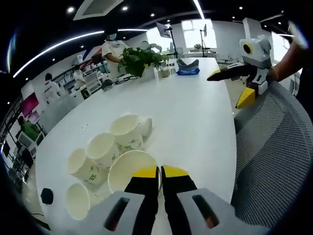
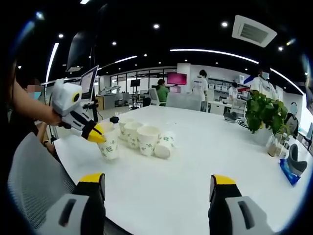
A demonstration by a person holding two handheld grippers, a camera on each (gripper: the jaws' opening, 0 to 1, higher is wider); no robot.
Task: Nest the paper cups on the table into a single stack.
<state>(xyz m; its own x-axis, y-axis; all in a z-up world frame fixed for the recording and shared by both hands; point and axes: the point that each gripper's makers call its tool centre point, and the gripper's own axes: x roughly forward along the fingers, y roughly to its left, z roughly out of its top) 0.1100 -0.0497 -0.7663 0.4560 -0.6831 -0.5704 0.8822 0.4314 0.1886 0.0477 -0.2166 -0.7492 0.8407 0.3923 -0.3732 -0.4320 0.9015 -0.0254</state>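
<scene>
White table (image 2: 195, 166): left gripper (image 1: 160, 172) jaws pinch nearest paper cup (image 1: 131, 169) rim, seemingly empty; right gripper (image 2: 157, 185) jaws spread.

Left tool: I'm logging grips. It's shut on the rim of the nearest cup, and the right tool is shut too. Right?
Not quite. The left tool is shut on the cup rim, but the right tool is open: the right gripper view shows its jaws wide apart over the table.

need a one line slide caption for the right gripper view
Left gripper grips the nearest paper cup in a row on the white table; right gripper open.
</scene>
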